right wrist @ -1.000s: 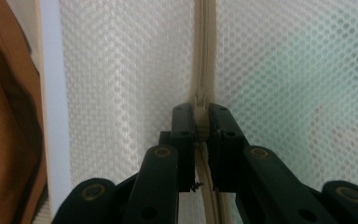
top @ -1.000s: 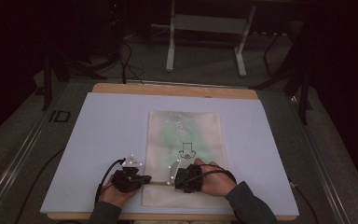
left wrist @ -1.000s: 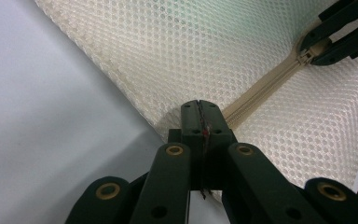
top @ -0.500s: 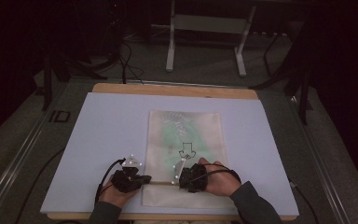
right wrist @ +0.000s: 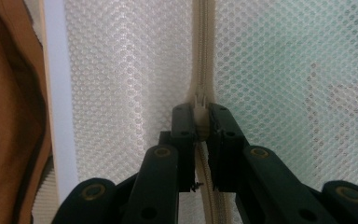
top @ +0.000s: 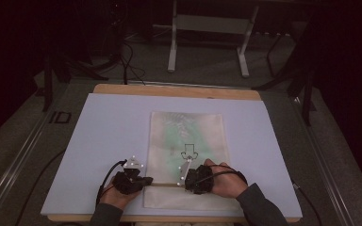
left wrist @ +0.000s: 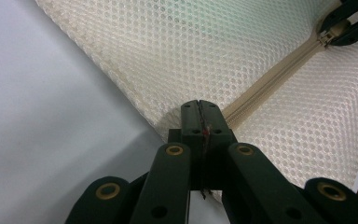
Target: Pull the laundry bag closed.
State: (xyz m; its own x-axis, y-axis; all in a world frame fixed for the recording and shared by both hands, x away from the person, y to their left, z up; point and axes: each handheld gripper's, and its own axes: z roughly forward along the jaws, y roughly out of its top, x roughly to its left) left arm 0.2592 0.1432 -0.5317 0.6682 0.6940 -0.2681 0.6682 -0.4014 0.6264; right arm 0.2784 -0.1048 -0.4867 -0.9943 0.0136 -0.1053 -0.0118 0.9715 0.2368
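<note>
A cream mesh pouch point(top: 188, 141) lies flat on the white surface point(top: 103, 136), reaching to its near edge. The left gripper point(left wrist: 199, 108) has its jaws closed on the pouch's edge at the end of the zipper point(left wrist: 270, 74). The right gripper point(right wrist: 200, 114) pinches the zipper slider point(right wrist: 200, 109) between its jaws.

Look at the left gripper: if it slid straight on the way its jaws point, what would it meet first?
The left gripper, shut on the mesh bag's edge, points along the zipper. Going straight on, it would probably first meet the right gripper at the zipper pull, though depth is hard to judge.
</note>
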